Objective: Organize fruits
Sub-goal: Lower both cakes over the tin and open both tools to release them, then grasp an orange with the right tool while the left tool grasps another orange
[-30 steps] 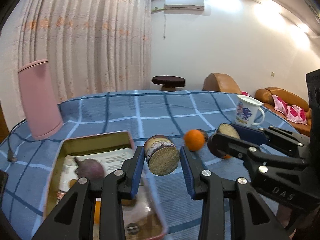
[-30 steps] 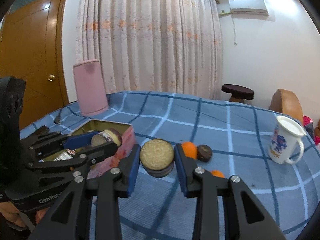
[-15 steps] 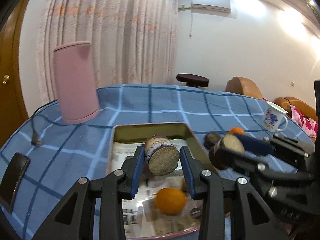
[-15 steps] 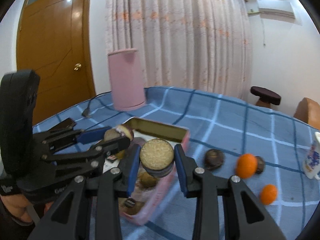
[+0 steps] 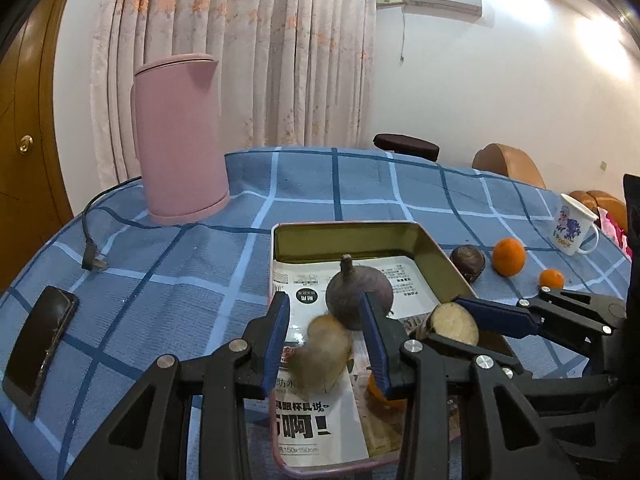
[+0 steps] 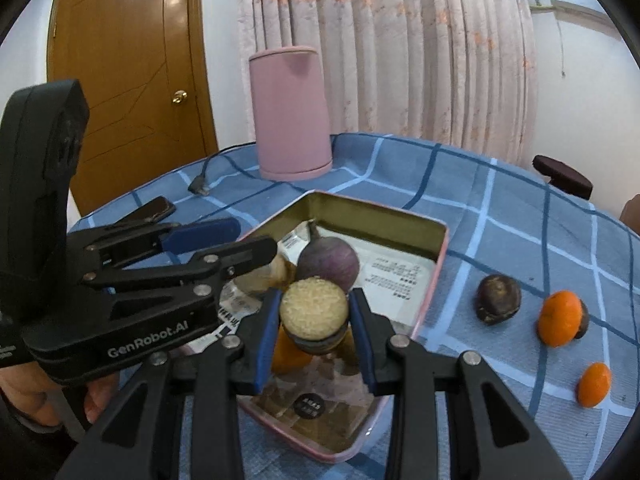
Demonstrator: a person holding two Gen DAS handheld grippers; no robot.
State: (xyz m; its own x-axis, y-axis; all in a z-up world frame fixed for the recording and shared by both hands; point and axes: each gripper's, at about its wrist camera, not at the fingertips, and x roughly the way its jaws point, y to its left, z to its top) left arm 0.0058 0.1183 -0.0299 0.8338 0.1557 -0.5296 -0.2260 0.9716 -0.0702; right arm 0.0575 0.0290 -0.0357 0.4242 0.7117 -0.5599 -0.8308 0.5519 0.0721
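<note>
A pink-rimmed tin tray (image 5: 356, 236) lined with printed paper sits on the blue checked table. A purple round fruit (image 5: 358, 294) lies in it. My left gripper (image 5: 324, 340) is open above the tray, and a halved brown fruit (image 5: 322, 354) is blurred, dropping between its fingers. My right gripper (image 6: 314, 320) is shut on another halved dark fruit (image 6: 314, 308), cut face up, held over the tray (image 6: 438, 240). An orange (image 6: 286, 350) lies in the tray under it. Outside the tray lie a dark fruit (image 6: 498, 294), an orange (image 6: 560, 318) and a small orange (image 6: 594, 384).
A pink kettle (image 5: 178, 138) stands at the back left with its cord and plug (image 5: 94, 262). A black phone (image 5: 38, 346) lies at the table's left edge. A white printed mug (image 5: 574, 230) stands at the far right.
Both grippers moved left over the tray. My left gripper opened and let go of its halved fruit, which now drops toward the tray. The right still holds its half.
</note>
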